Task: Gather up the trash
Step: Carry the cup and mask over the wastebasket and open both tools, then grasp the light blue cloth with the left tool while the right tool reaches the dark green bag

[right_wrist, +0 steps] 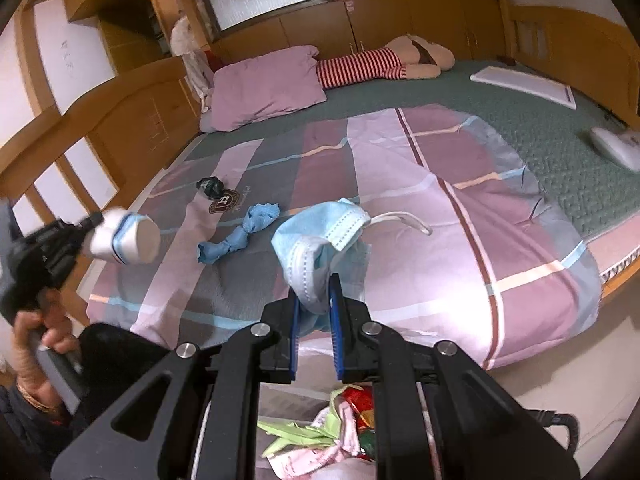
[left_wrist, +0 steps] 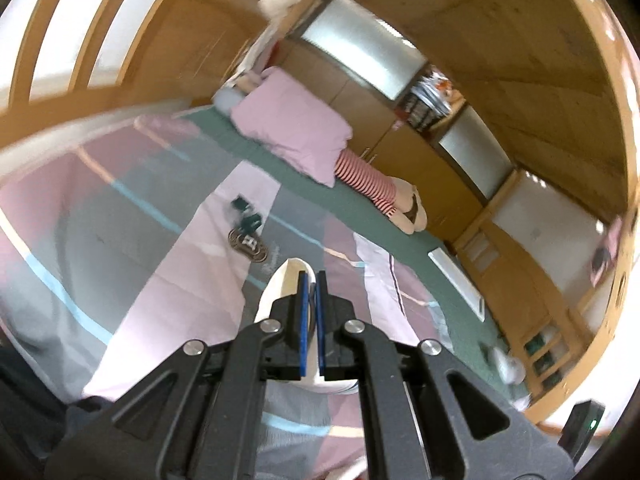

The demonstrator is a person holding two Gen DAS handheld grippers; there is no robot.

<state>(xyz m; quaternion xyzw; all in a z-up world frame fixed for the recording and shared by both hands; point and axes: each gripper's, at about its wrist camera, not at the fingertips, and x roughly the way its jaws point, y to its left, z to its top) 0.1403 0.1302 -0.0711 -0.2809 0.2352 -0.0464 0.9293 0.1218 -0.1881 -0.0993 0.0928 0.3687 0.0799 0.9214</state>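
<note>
My left gripper [left_wrist: 312, 282] is shut on a white paper cup with blue bands [left_wrist: 286, 280], held above the striped quilt; the cup also shows in the right wrist view [right_wrist: 128, 236] at the left. My right gripper [right_wrist: 314, 286] is shut on a blue face mask [right_wrist: 320, 236], lifted over the bed's near edge. A twisted blue cloth scrap [right_wrist: 236, 232] and a dark crumpled wrapper [right_wrist: 210, 186] lie on the quilt [right_wrist: 460, 240]. The wrapper also shows in the left wrist view [left_wrist: 246, 216].
Below my right gripper sits a pile of colourful trash [right_wrist: 332, 432], apparently in a bin. On the green bed stand a pink pillow [right_wrist: 264, 84], a striped doll [right_wrist: 380, 62], a white board [right_wrist: 524, 84] and a white object [right_wrist: 616, 146]. Wooden cabinets surround the bed.
</note>
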